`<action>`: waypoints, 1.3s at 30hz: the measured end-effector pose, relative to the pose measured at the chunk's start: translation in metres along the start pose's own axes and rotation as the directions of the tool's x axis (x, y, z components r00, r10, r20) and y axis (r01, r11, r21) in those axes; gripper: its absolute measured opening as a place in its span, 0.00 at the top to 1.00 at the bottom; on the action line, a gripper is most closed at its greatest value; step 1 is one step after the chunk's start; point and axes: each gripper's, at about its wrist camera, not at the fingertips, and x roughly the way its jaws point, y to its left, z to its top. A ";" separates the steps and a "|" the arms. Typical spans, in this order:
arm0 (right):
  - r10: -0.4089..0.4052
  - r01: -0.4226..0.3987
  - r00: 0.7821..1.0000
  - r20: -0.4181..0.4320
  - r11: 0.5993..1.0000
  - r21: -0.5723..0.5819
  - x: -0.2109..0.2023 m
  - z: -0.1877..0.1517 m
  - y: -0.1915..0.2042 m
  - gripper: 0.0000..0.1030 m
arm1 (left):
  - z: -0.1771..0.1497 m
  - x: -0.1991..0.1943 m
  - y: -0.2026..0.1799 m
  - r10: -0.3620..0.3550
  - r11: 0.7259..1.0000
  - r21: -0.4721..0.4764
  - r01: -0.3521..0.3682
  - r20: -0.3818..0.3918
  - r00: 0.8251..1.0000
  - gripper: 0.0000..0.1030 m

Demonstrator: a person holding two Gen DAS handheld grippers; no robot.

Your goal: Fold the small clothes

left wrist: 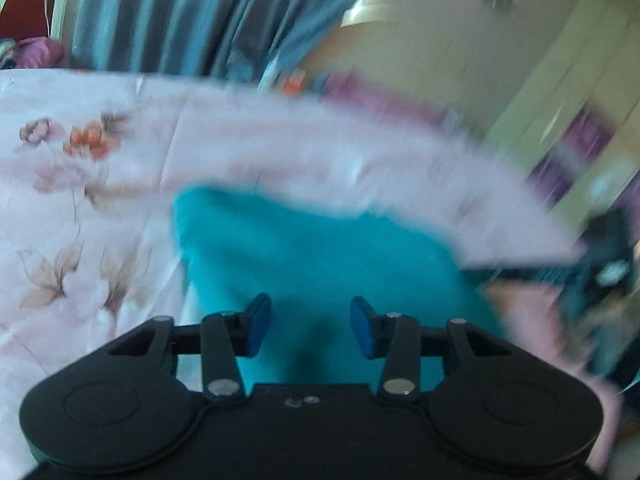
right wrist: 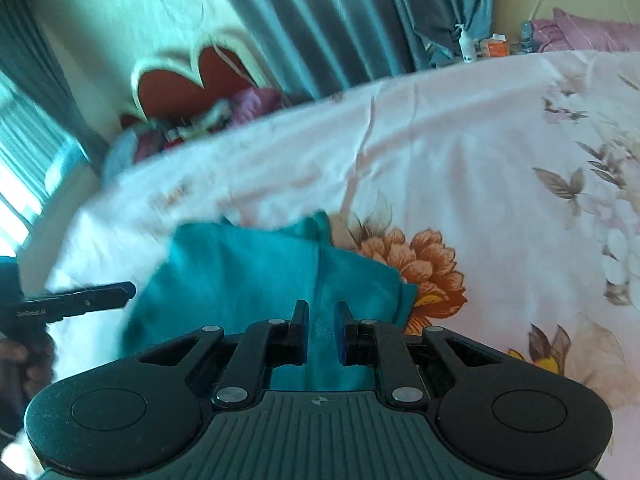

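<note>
A small teal garment lies on a pink floral bedsheet. My left gripper hovers over the near part of the garment, jaws wide apart with nothing between them. In the right wrist view the same teal garment lies partly folded with a crease down its middle. My right gripper is over its near edge, jaws narrowly parted with a ridge of teal cloth in the gap; whether they pinch it is unclear. The left gripper's finger shows at the left edge of the garment.
The floral bedsheet covers the bed. Teal curtains hang behind. A red-and-white headboard with piled clothes stands at the back left. Purple pillows and small bottles sit at the back right.
</note>
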 end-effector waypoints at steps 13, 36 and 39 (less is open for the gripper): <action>-0.076 0.075 0.997 0.008 0.955 -0.287 -0.043 -0.082 0.068 1.00 | -0.070 -0.033 -0.043 0.079 0.969 0.233 -0.087 0.042 0.996 0.61; -0.129 0.164 0.973 0.194 0.971 -0.175 -0.038 -0.036 0.068 1.00 | -0.036 -0.037 -0.052 0.158 0.951 0.249 -0.186 0.126 0.979 0.53; -0.147 0.169 0.975 0.167 0.977 -0.128 -0.001 -0.007 0.066 1.00 | -0.009 -0.011 -0.041 0.173 0.958 0.212 -0.193 0.109 0.979 0.53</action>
